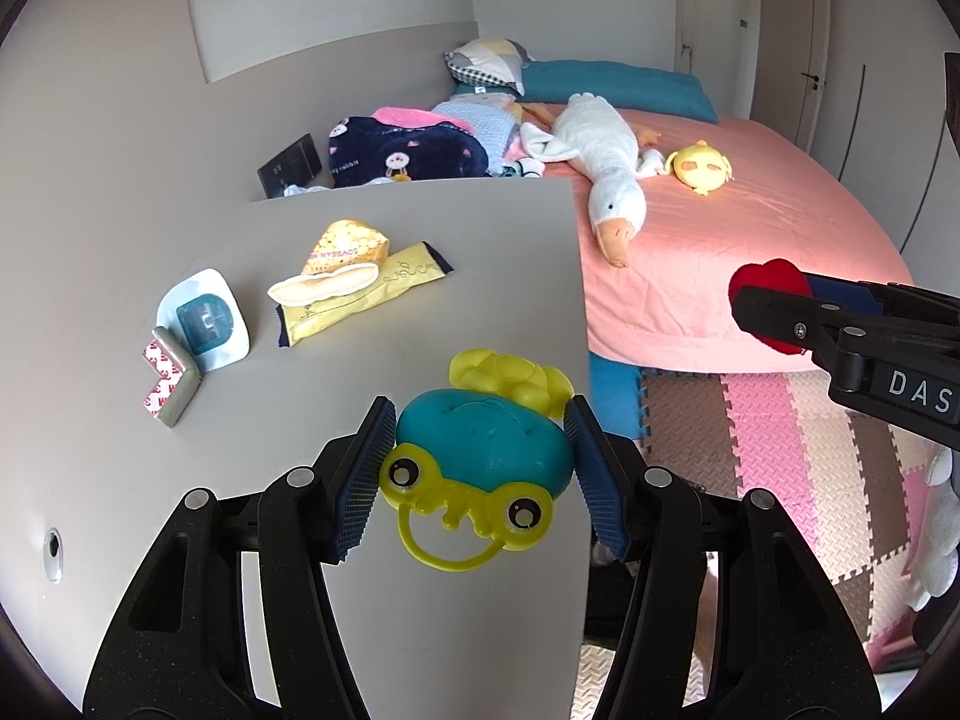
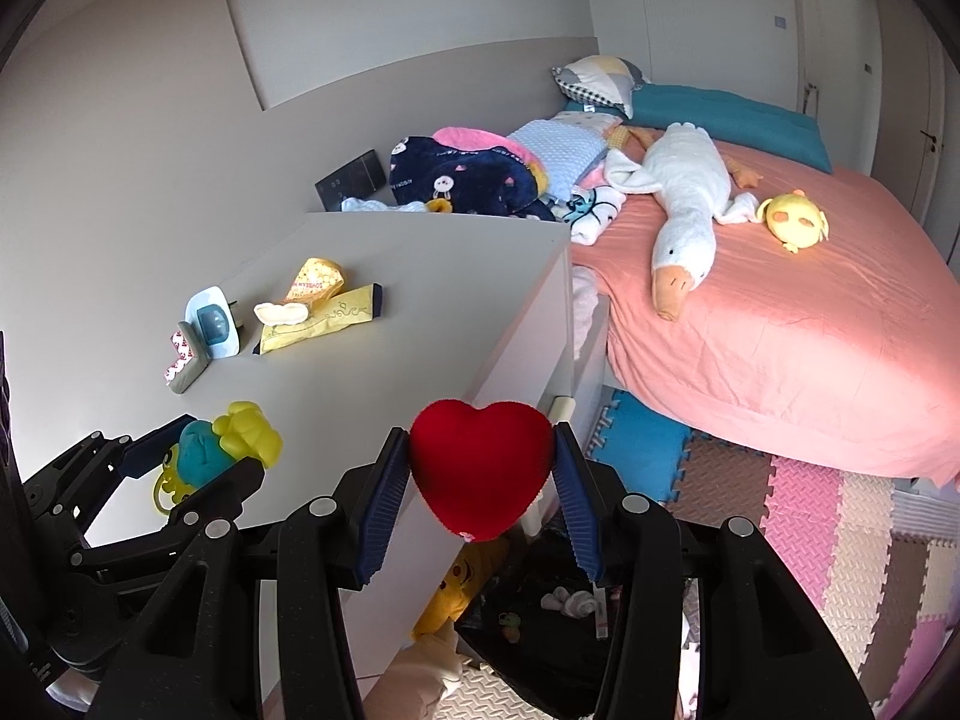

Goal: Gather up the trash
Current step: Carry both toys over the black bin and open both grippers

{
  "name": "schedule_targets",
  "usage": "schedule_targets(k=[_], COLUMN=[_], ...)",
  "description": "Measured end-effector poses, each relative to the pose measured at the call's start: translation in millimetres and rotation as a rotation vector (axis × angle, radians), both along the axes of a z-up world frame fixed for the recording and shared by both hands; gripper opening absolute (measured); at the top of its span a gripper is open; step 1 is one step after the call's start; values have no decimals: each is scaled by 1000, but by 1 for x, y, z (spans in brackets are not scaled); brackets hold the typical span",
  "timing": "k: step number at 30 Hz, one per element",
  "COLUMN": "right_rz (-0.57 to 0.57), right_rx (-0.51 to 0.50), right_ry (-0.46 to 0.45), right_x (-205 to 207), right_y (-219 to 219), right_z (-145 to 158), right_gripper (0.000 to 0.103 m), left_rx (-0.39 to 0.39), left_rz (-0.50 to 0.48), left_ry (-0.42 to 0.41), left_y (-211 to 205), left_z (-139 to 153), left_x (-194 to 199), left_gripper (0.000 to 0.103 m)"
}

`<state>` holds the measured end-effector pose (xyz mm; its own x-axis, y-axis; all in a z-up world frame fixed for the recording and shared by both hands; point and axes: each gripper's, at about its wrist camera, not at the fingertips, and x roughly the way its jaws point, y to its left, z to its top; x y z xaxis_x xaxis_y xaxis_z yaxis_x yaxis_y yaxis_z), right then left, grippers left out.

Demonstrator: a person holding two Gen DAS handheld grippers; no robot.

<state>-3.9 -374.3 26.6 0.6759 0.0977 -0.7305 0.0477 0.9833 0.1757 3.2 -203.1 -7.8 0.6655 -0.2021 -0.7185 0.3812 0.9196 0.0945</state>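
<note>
Trash lies on the grey tabletop [image 1: 420, 312] ahead and left of the left tongs [image 1: 480, 468]: an L-shaped grey corner piece with red-and-white tape [image 1: 171, 381], touching a white-and-blue hook pad [image 1: 207, 321] just behind it, then a yellow wrapper [image 1: 360, 294] with a white paper scrap [image 1: 321, 288] on it and an orange packet [image 1: 351, 246] at its far end. The left tongs are partly closed on a teal and yellow frog toy [image 1: 480, 456], blue pads pressing both of its sides, above the tabletop's near edge. To the right, the right tongs [image 2: 480, 474] are likewise partly closed on a red plush heart [image 2: 480, 468], gripped at both sides beyond the tabletop's corner, over a dark bag [image 2: 540, 630] on the floor. Farther right and ahead, a white goose plush [image 2: 684, 210] and a yellow chick plush [image 2: 795, 219] lie on the pink bed [image 2: 780, 348].
</note>
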Motion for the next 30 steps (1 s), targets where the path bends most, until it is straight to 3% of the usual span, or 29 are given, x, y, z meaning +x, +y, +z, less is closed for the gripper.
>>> schedule_targets(k=[27, 28, 29, 30], right_rz=[-169, -179, -198, -215], right_rx=[-36, -39, -44, -50], right_ry=[36, 45, 53, 53], right_x=[-39, -39, -38, -39], right_y=[-90, -92, -94, -97], right_z=[-10, -11, -13, -13], right_gripper=[50, 50, 61, 73], left_rx=[13, 20, 33, 53], left_rz=[-228, -246, -259, -259], left_ry=[81, 87, 92, 89], left_y=[-96, -99, -101, -104], left_z=[-18, -21, -23, -25], left_x=[-22, -24, -25, -26], left_gripper=[58, 60, 68, 93])
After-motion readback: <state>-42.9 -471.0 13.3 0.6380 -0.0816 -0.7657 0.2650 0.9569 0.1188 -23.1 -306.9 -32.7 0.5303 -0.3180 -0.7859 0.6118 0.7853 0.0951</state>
